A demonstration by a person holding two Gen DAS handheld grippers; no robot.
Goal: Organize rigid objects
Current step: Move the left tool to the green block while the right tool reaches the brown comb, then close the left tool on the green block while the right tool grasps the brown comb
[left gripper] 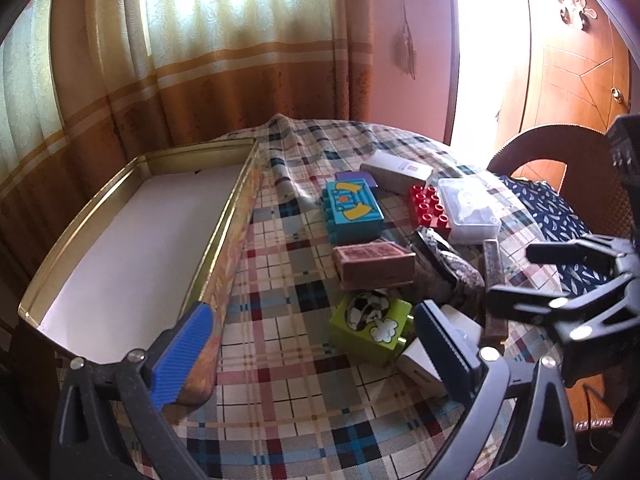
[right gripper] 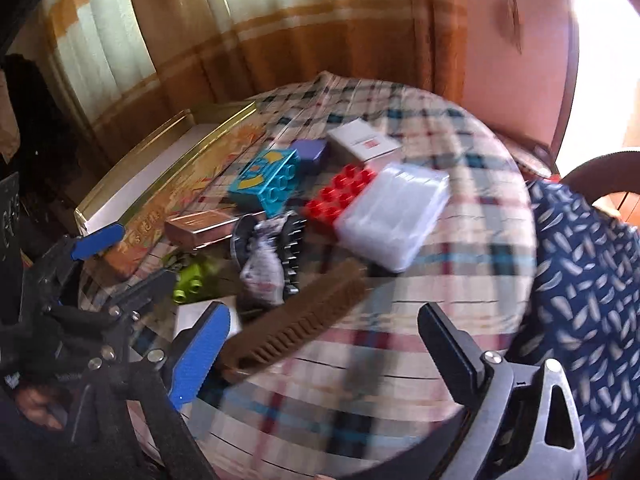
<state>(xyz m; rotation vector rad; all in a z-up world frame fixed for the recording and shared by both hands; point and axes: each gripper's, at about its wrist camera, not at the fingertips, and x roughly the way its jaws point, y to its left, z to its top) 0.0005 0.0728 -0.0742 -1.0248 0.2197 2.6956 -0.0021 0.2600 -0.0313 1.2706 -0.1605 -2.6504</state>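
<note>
From the left wrist view, the left gripper (left gripper: 308, 344) has its jaws wide apart with nothing in them; one blue pad sits just by the near corner of the long tin box (left gripper: 224, 216), which is empty inside. The toys lie in a heap on the checked surface (left gripper: 280, 400): a green block (left gripper: 372, 328), a brown box (left gripper: 374, 266), a blue block (left gripper: 352, 210), a red block (left gripper: 430, 208) and a clear case (left gripper: 468, 210). The green block is nearest, so it looks like the easy one to take, from its two flat sides. From the right wrist view, which is blurry, the right gripper (right gripper: 320, 356) is also apart and holds nothing. A brown comb (right gripper: 296, 328) lies just by its blue pad. I think this is the thing to pick now. It is long and thin, so pinch it across the middle, press gently, and lift it straight up so it does not tip. Then carry it over to the tin box (right gripper: 168, 176).
</note>
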